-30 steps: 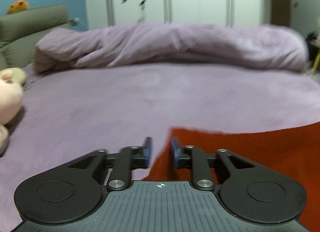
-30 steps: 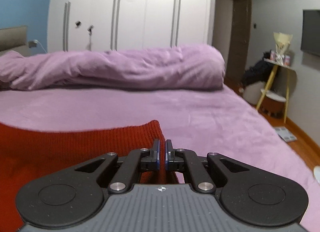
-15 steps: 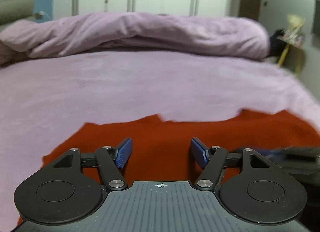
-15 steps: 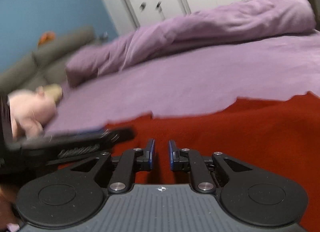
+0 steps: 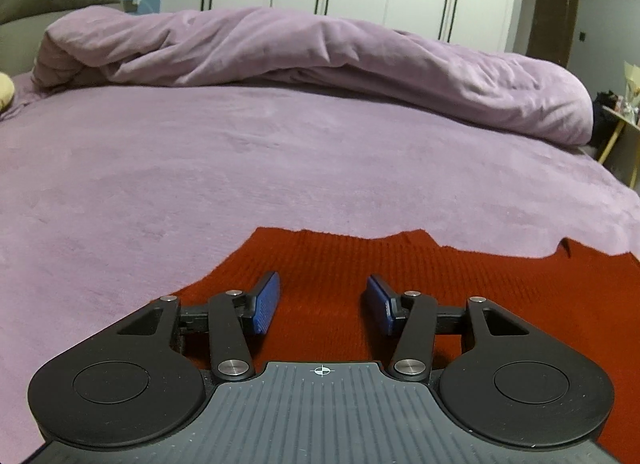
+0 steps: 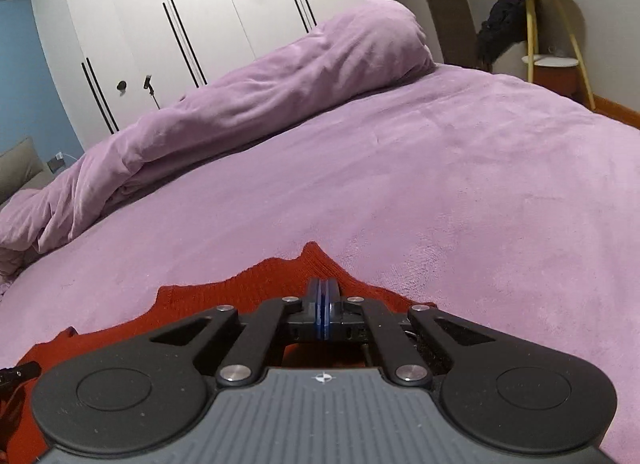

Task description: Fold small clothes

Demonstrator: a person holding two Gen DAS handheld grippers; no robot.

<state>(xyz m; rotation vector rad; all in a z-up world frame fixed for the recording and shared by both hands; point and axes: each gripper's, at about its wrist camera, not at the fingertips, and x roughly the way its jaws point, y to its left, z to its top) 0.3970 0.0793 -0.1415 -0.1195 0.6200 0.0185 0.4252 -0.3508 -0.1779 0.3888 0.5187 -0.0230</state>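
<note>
Left claw (image 5: 322, 302) spread wide over red knit (image 5: 460, 276), holding nothing. Right claw (image 6: 323, 304) pressed together, blue pads (image 6: 316, 296) meeting at knit's edge; cloth between them impossible to tell. Knit (image 6: 224, 296) lying flat on purple bed (image 5: 200, 164).

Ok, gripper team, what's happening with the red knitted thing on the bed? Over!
Left gripper open above the red ribbed knit garment. Right gripper shut over its edge; grip unclear. Garment flat on purple bed cover. Nothing in the way.
</note>
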